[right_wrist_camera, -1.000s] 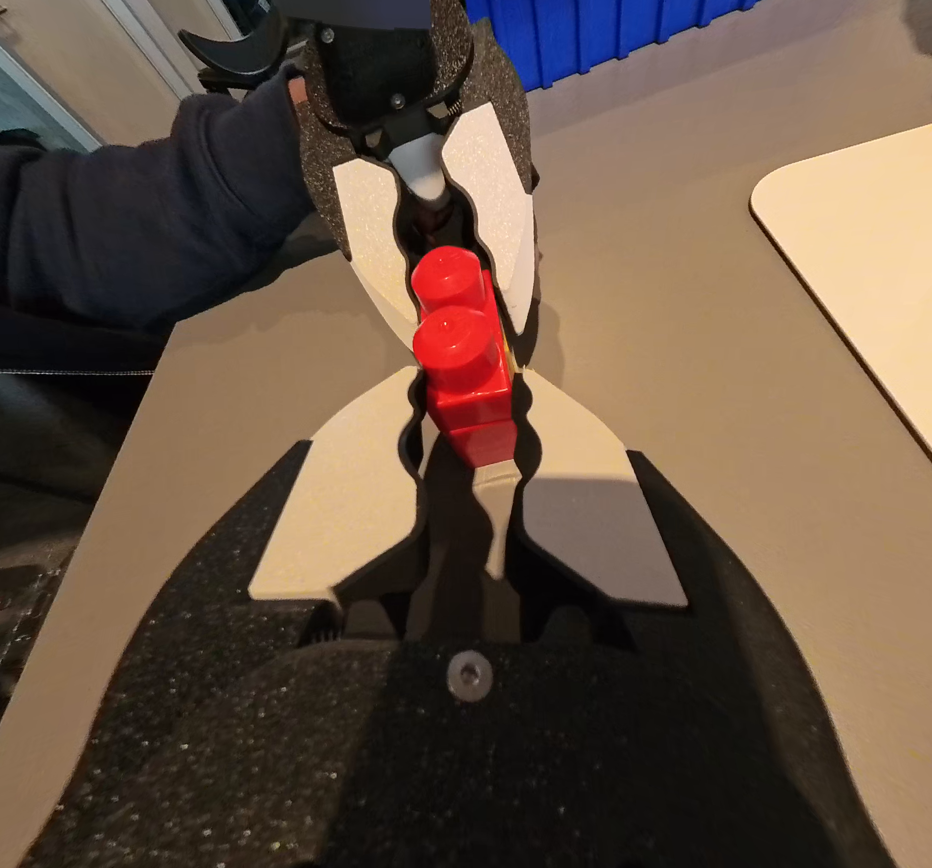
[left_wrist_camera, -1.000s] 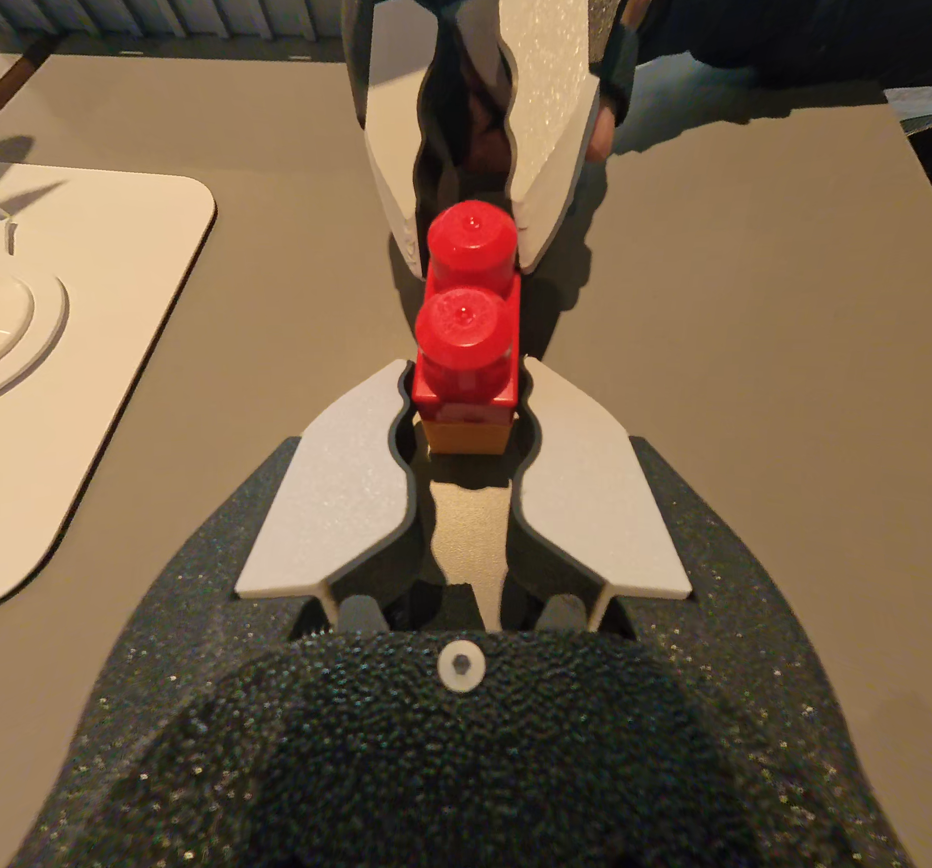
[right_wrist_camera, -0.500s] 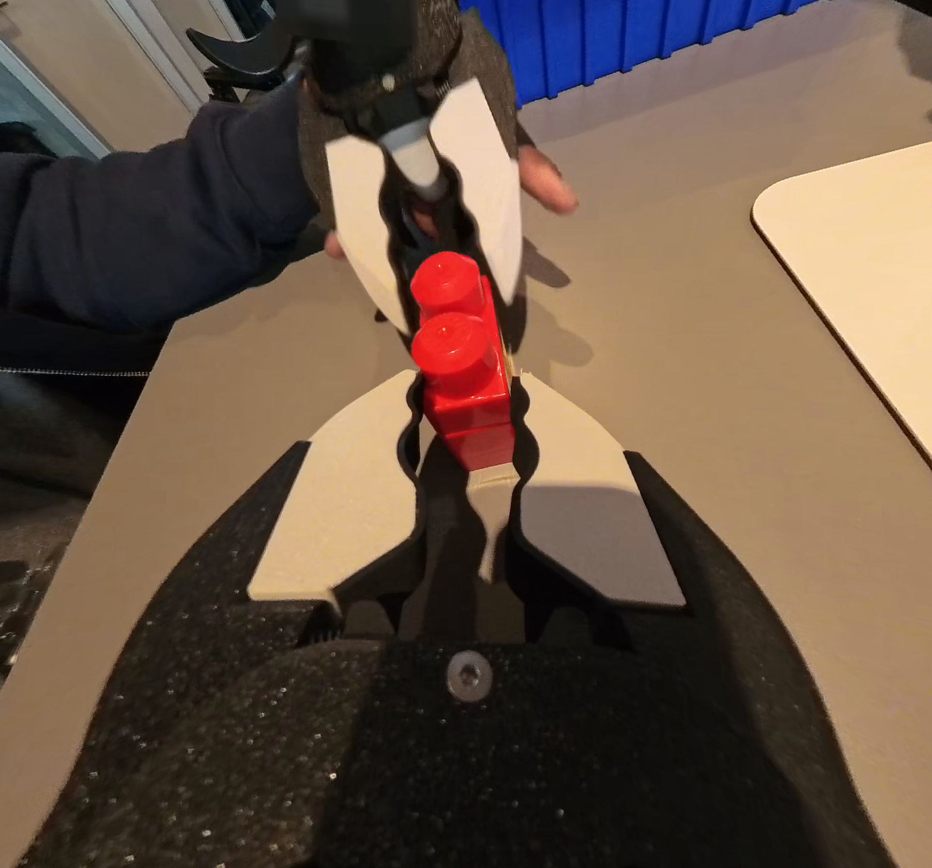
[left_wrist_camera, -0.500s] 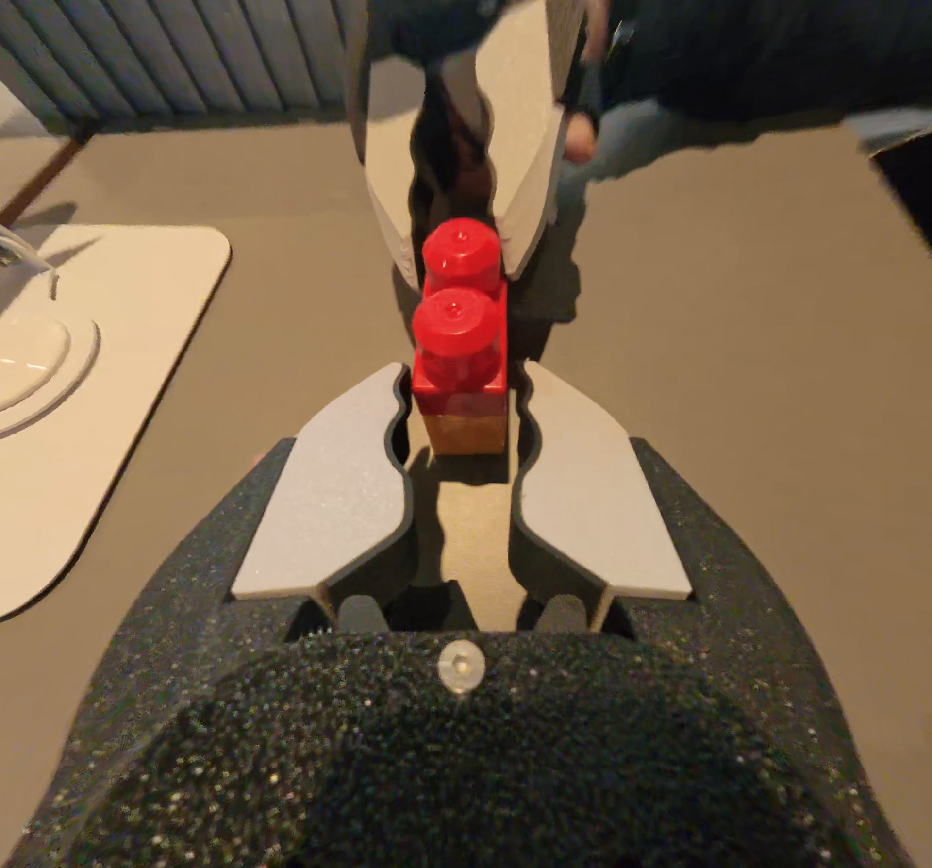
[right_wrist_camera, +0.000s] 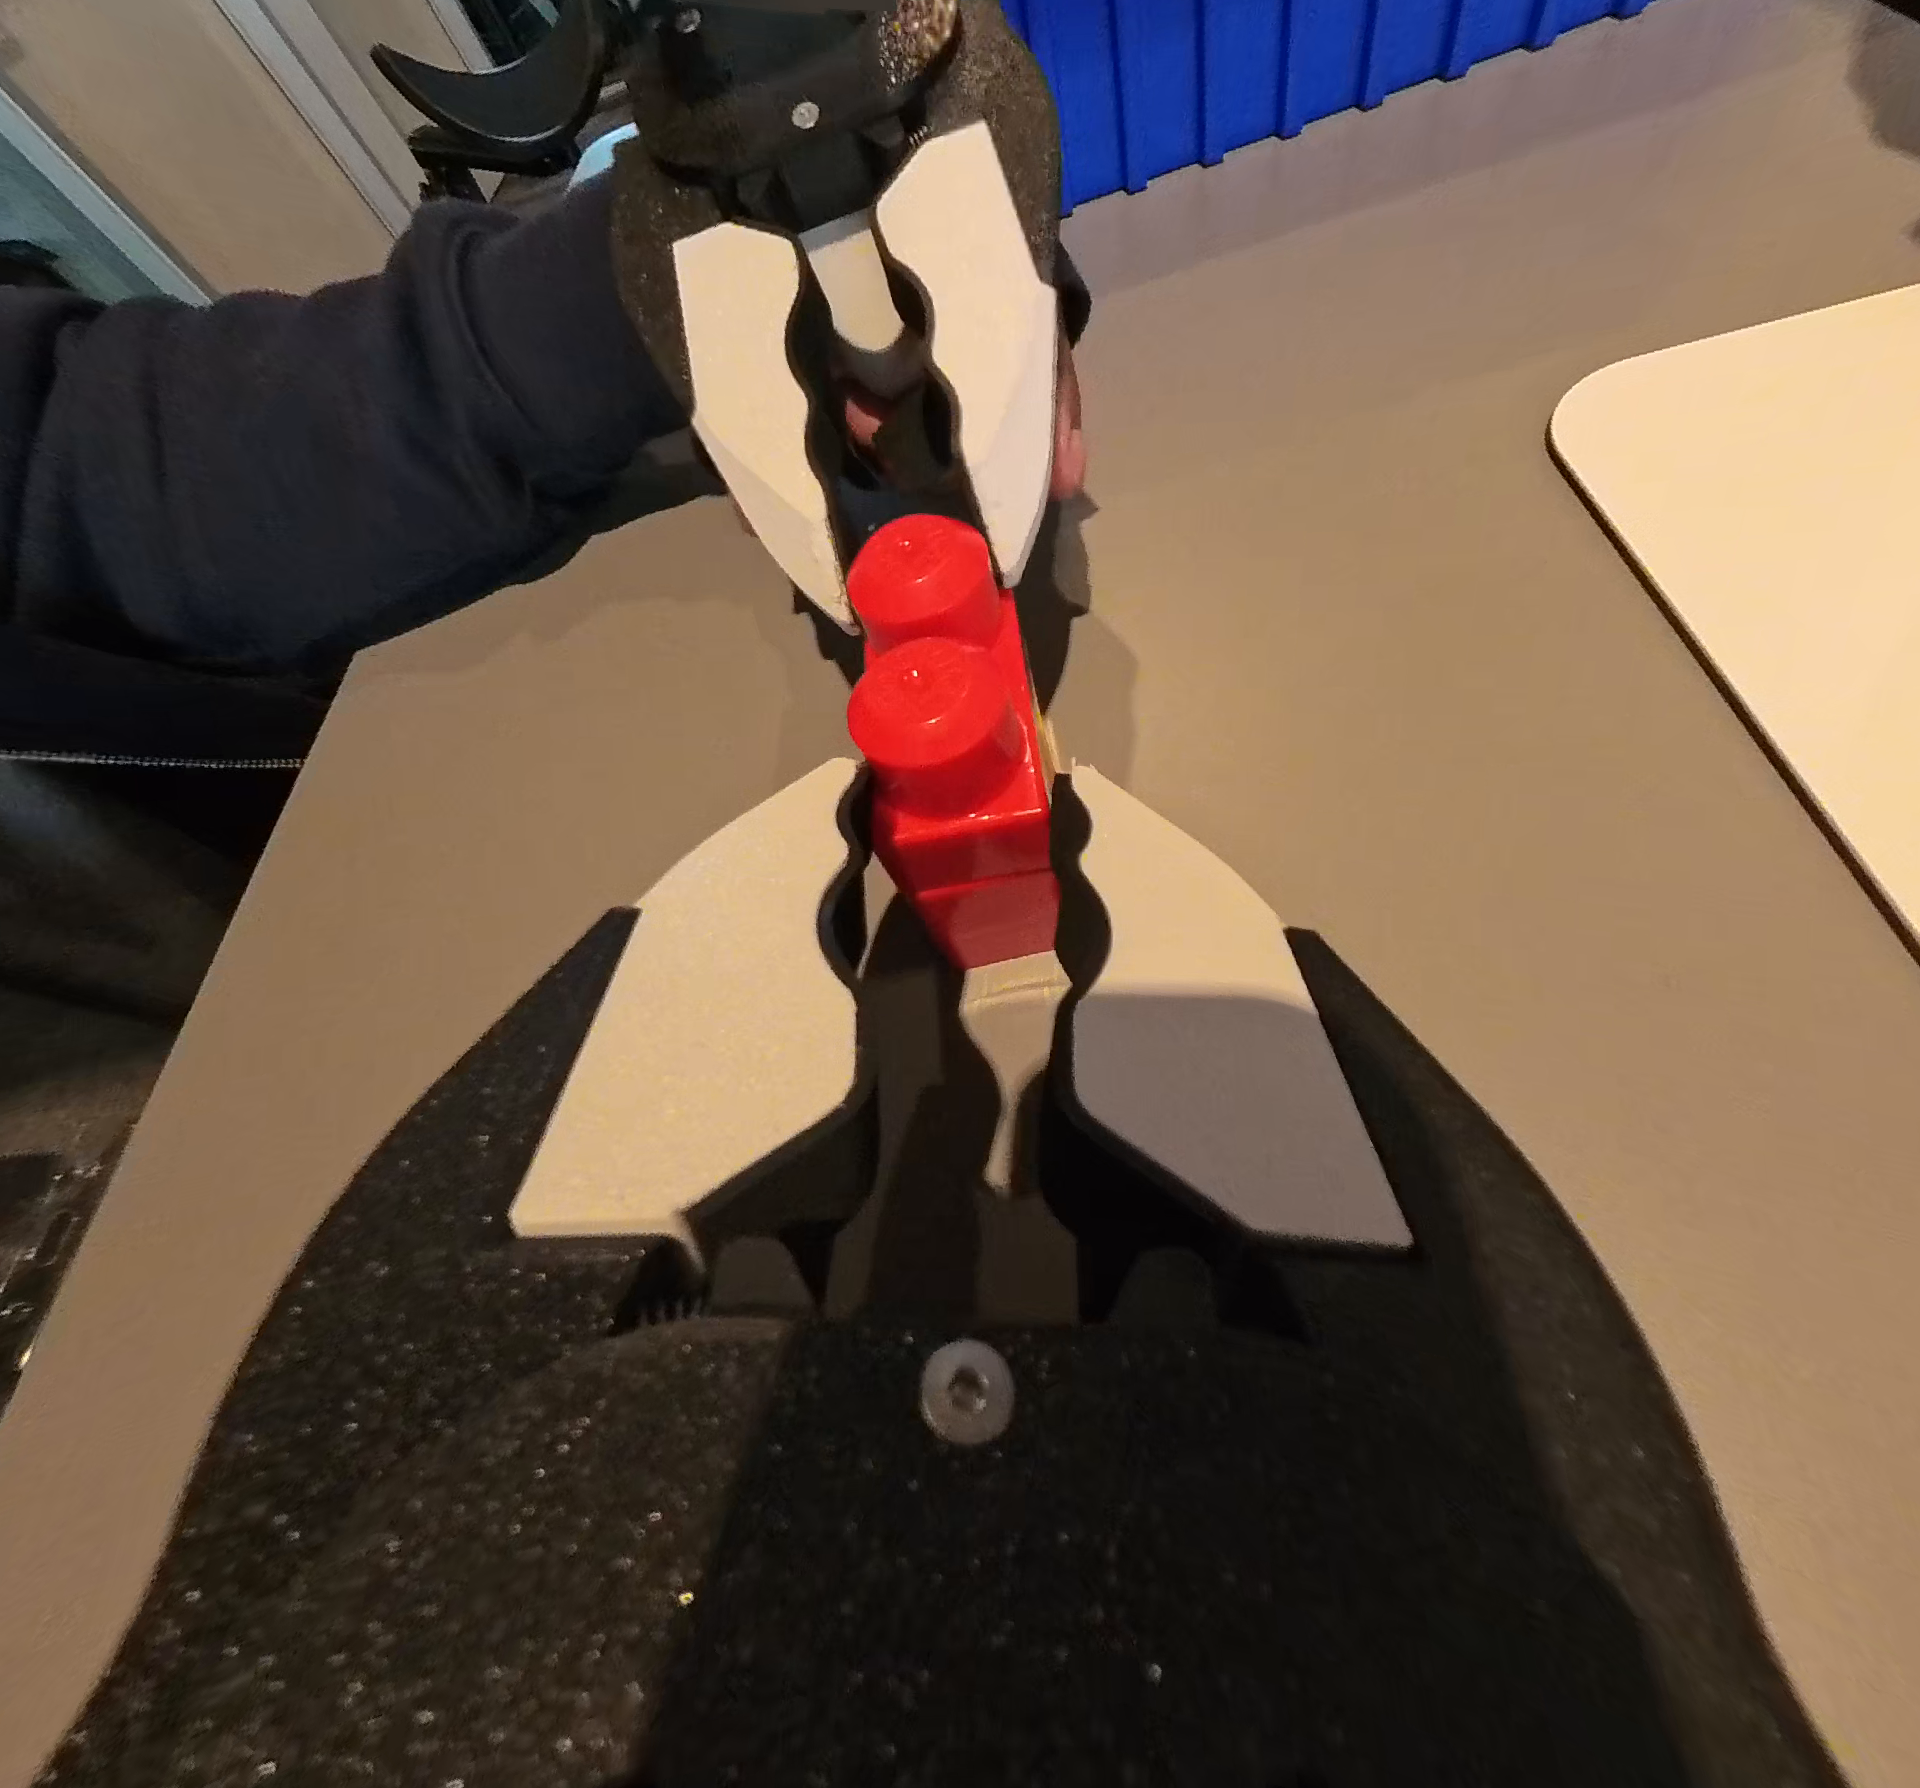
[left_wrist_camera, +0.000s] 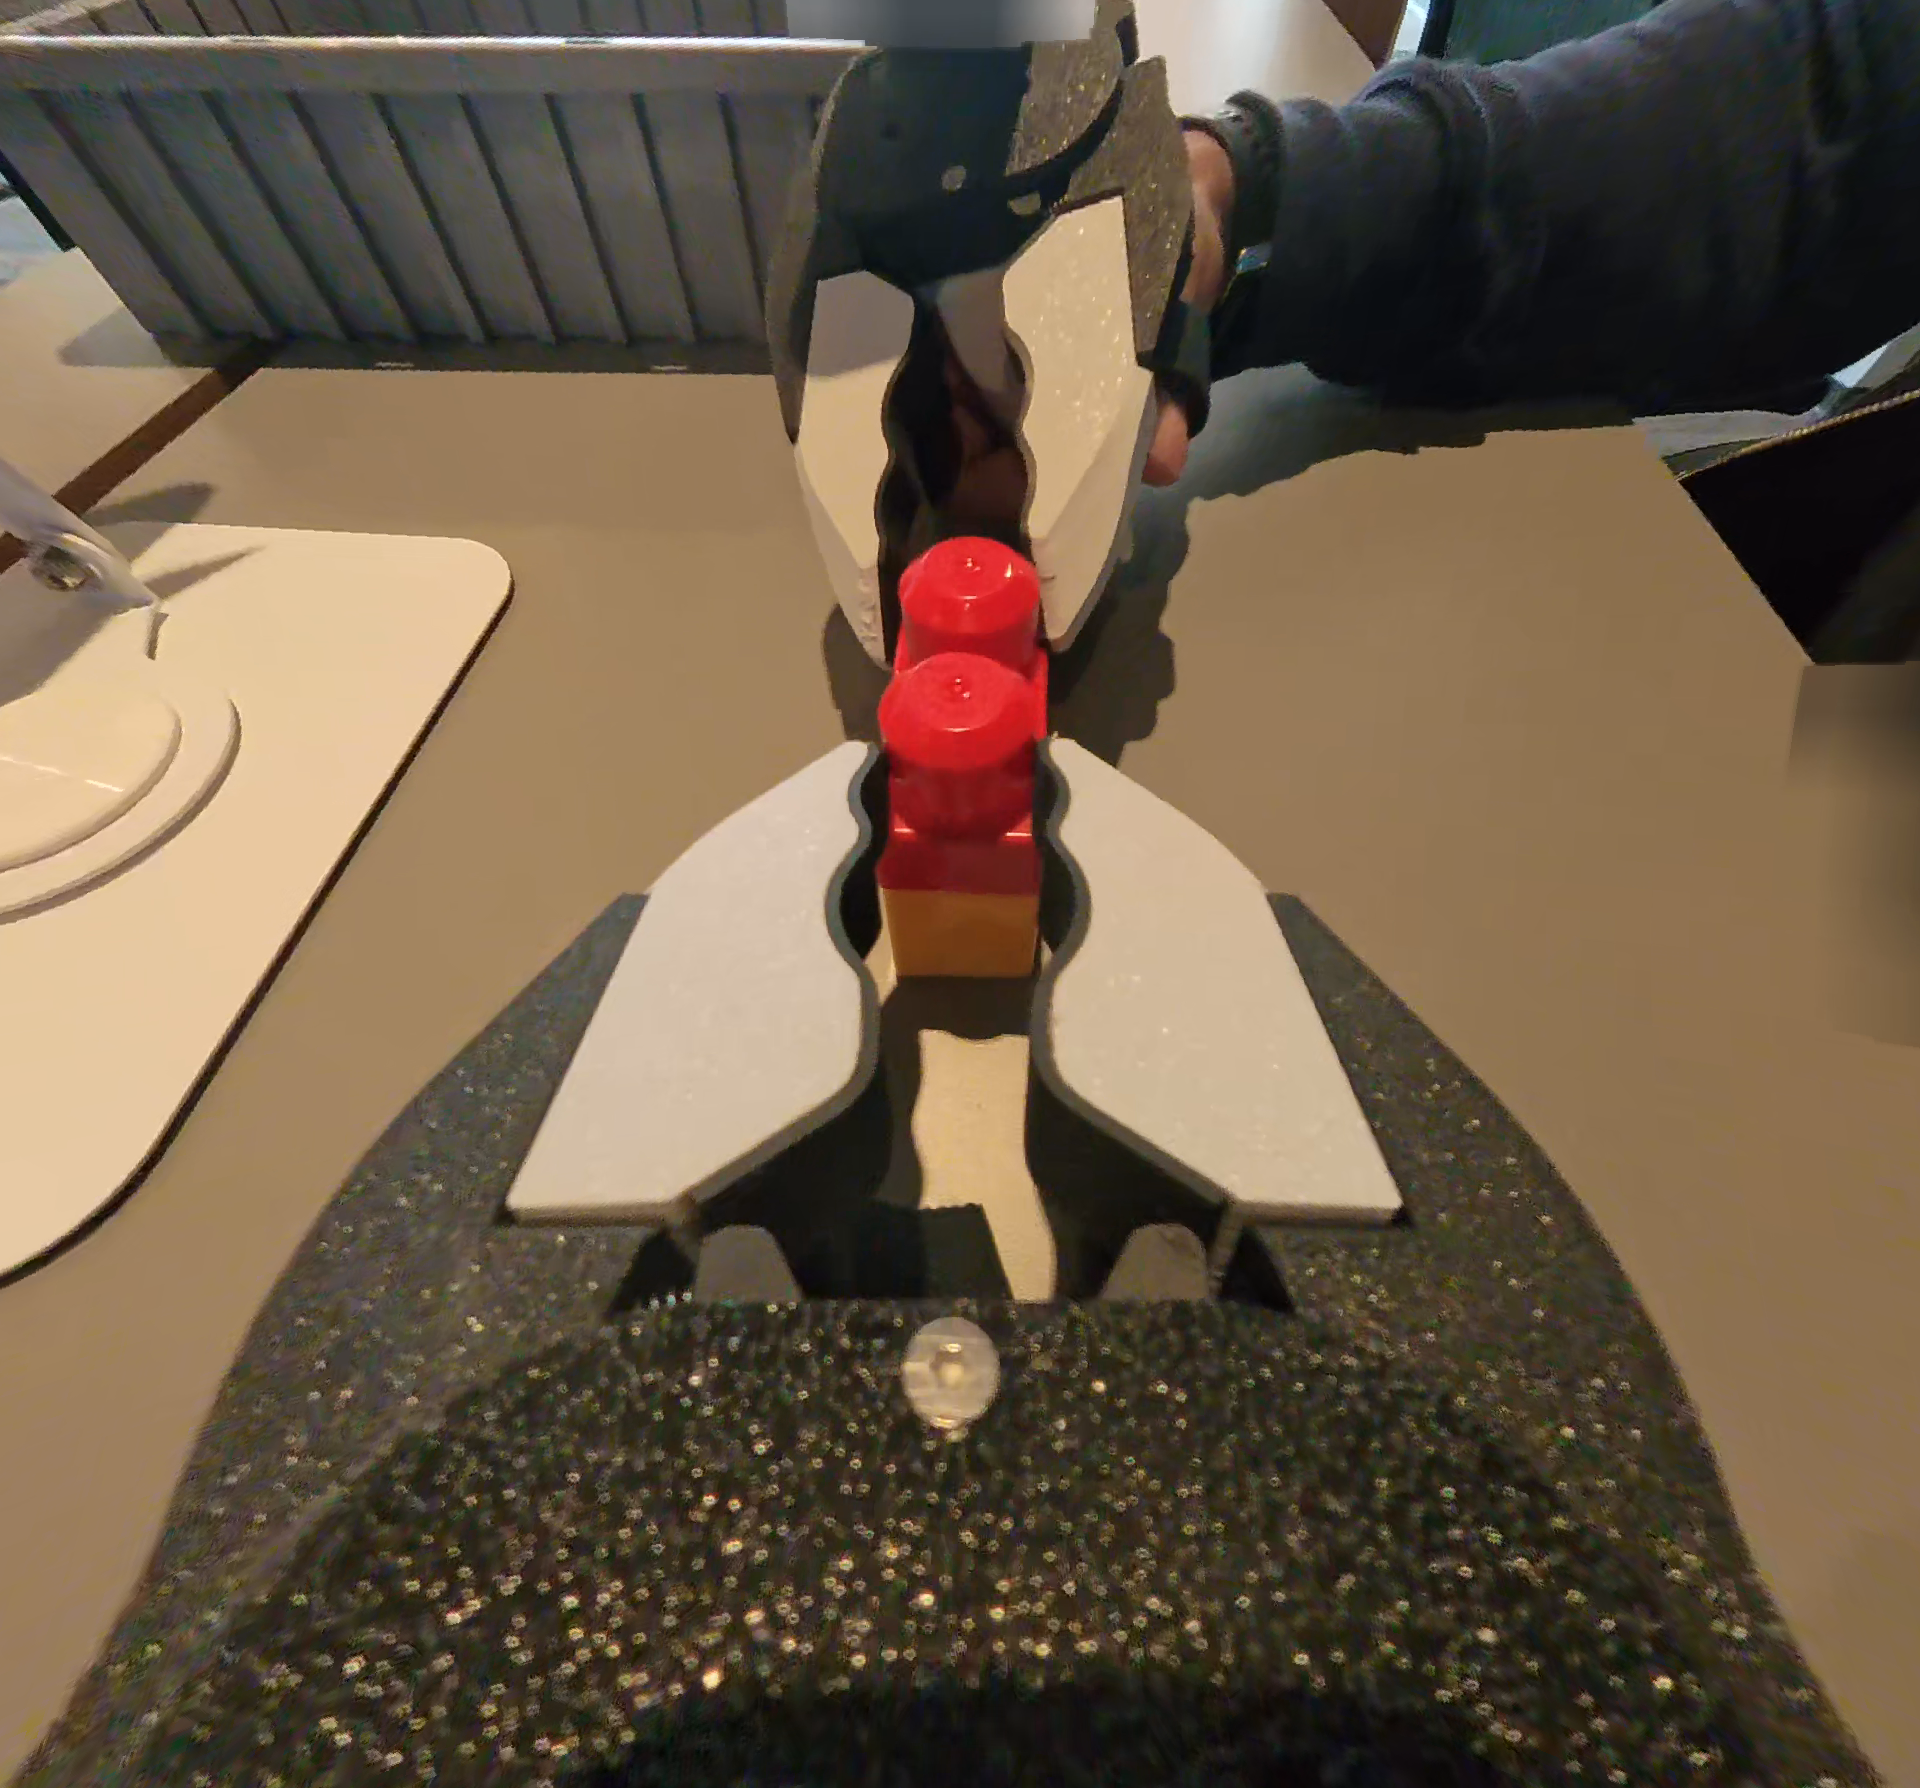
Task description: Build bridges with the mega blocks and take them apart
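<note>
Stack lifted higher off grey table (left_wrist_camera: 1455,855) than second ago. Left gripper (left_wrist_camera: 961,865) pinching orange plastic block (left_wrist_camera: 961,933) beneath; right gripper (right_wrist_camera: 961,834) clamped on red two-stud plastic block (right_wrist_camera: 951,782), facing each other.

no readable text, labels, brands, numbers or signs in either view

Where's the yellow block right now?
In the left wrist view the yellow block sits directly under the red block, between the left gripper's fingers, centre frame.
</note>
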A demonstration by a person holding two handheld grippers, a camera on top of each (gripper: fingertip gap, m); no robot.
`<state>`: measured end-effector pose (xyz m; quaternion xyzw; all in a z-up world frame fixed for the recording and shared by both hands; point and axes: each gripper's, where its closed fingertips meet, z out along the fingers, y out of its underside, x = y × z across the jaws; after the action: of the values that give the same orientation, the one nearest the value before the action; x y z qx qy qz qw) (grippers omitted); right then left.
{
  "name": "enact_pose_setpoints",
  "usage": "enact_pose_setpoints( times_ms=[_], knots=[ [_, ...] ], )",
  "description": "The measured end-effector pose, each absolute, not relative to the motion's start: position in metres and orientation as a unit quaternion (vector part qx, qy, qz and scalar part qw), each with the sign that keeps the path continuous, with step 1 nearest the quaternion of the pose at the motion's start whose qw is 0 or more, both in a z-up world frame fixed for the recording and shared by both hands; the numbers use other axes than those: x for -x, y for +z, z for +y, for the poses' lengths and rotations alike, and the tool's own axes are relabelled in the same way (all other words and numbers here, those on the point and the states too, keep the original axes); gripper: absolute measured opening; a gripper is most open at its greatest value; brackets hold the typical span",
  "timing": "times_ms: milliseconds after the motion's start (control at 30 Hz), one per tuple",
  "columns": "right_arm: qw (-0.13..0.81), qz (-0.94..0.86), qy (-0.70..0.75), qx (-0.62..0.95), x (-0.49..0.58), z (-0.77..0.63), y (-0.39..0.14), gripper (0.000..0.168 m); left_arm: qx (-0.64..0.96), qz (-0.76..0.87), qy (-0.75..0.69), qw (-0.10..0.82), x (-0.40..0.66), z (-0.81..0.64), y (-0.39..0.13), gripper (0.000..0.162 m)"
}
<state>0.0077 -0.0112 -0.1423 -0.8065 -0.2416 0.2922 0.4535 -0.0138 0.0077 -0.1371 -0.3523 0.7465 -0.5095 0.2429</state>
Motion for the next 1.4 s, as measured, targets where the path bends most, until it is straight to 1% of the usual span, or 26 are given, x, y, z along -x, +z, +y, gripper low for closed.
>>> enact_pose_setpoints(
  times_ms=[567, 833, 900, 967, 1033, 1133, 1167, 1233, 1267, 1333, 1400],
  knots=[
    [0.439, -0.229, 0.294, 0.817, -0.006, -0.012, -0.146, 0.036, 0.363, 0.749, -0.505, 0.230, 0.013, 0.007, -0.141, 0.027],
    [0.461, -0.268, 0.254, 0.807, -0.003, -0.020, -0.145, 0.035, 0.331, 0.756, -0.497, 0.268, 0.016, 0.000, -0.137, 0.027],
    [0.463, -0.273, 0.256, 0.804, -0.003, -0.025, -0.144, 0.036, 0.347, 0.733, -0.519, 0.272, 0.014, 0.008, -0.129, 0.034],
    [0.463, -0.276, 0.258, 0.802, -0.005, -0.028, -0.144, 0.037, 0.347, 0.725, -0.533, 0.265, 0.019, 0.011, -0.126, 0.034],
    [0.458, -0.276, 0.260, 0.804, -0.006, -0.029, -0.145, 0.039, 0.344, 0.743, -0.515, 0.254, 0.023, 0.011, -0.133, 0.035],
    [0.443, -0.284, 0.243, 0.815, -0.007, -0.030, -0.152, 0.043, 0.333, 0.764, -0.498, 0.241, 0.024, 0.005, -0.141, 0.043],
    [0.436, -0.290, 0.235, 0.819, -0.006, -0.031, -0.155, 0.045, 0.333, 0.768, -0.492, 0.240, 0.022, 0.004, -0.143, 0.047],
    [0.422, -0.302, 0.210, 0.828, -0.004, -0.030, -0.162, 0.048, 0.331, 0.773, -0.474, 0.261, 0.013, 0.007, -0.145, 0.062],
    [0.414, -0.310, 0.195, 0.833, -0.002, -0.030, -0.167, 0.049, 0.325, 0.778, -0.468, 0.265, 0.010, 0.007, -0.147, 0.063],
    [0.397, -0.323, 0.165, 0.843, 0.000, -0.028, -0.176, 0.047, 0.321, 0.796, -0.447, 0.251, 0.009, 0.003, -0.156, 0.060],
    [0.380, -0.329, 0.132, 0.854, -0.001, -0.025, -0.185, 0.040, 0.316, 0.821, -0.415, 0.231, 0.010, -0.001, -0.168, 0.047]
  ],
)
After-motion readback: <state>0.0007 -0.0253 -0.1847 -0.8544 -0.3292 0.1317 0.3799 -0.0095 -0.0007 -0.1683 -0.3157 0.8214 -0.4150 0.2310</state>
